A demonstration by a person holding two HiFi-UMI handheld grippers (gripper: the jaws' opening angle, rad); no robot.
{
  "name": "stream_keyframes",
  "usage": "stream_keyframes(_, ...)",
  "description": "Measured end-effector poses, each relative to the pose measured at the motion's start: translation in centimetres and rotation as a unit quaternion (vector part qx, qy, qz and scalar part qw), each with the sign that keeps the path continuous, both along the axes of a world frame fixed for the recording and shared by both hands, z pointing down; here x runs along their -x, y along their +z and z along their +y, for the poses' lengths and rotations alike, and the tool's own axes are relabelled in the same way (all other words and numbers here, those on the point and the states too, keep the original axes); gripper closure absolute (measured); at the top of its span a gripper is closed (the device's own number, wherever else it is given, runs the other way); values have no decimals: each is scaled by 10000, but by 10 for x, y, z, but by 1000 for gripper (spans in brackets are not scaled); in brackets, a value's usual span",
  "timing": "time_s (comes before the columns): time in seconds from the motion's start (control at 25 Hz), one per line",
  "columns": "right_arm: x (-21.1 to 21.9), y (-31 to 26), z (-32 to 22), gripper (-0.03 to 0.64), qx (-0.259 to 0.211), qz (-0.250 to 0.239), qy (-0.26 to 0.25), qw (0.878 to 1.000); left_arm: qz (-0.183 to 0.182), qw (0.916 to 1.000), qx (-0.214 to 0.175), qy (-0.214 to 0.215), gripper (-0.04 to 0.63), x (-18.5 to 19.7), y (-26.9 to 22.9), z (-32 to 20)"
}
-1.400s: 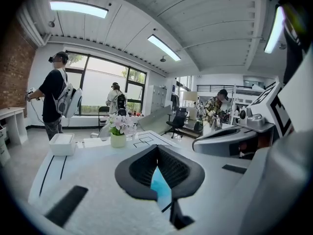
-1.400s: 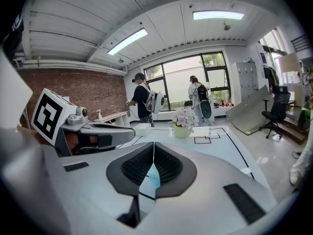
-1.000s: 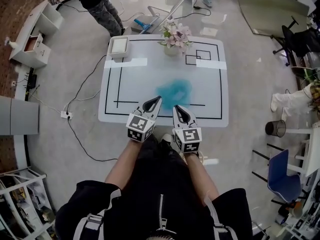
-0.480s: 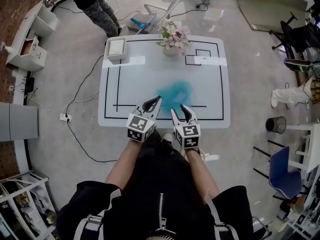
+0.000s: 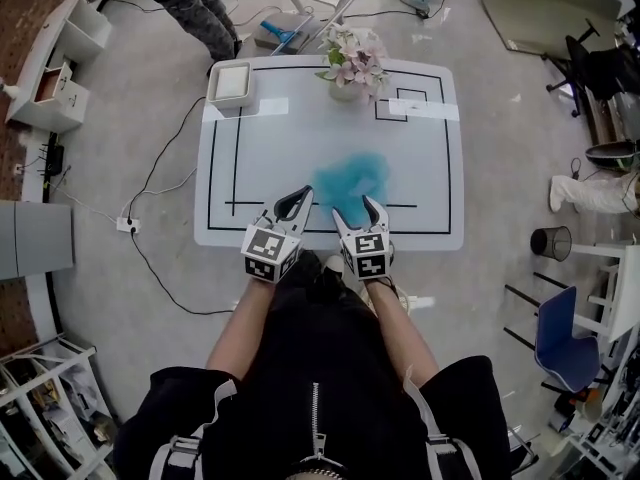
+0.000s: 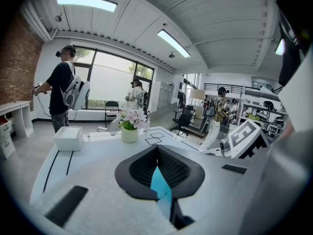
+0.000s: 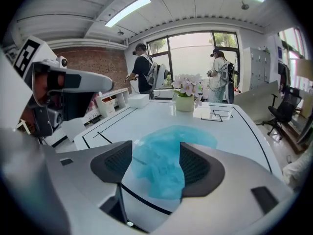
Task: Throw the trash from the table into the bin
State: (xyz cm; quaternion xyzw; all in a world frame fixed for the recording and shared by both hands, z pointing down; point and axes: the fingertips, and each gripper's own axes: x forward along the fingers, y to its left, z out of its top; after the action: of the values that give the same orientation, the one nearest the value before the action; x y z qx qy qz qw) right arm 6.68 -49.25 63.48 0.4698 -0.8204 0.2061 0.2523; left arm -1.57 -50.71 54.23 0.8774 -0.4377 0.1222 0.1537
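White tabletop [image 5: 300, 148] with black line markings, in an open workroom. Nearest, at its front edge, the left gripper [image 5: 293, 203] has its jaws closed together and holds nothing. Beside it, the right gripper [image 5: 356, 208] has just been opening its jaws wide; they frame the blue trash [image 5: 350, 178] without touching it. The trash lies just beyond, mid-tabletop. Step in hand, as judged: approach for pickup. Next: advance, close on the crumpled film, then carry it to the bin [image 5: 551, 242] on the floor, far right.
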Motion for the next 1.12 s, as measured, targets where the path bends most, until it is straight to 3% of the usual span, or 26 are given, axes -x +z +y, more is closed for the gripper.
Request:
stream_keyframes(0.32, -8, 58, -11, 333, 636, 780, -18, 9949, -120, 9991, 71, -412, 589, 40, 3, 10)
stream_keyframes(0.84, -6, 95, -10, 334, 1108, 937, -77, 9894, -234, 9953, 169, -927, 589, 82, 8, 23)
stream_keyframes(1.12, -6, 96, -6, 334, 960, 1011, -127, 9902, -250, 9943, 198, -1020, 589, 88, 9, 30)
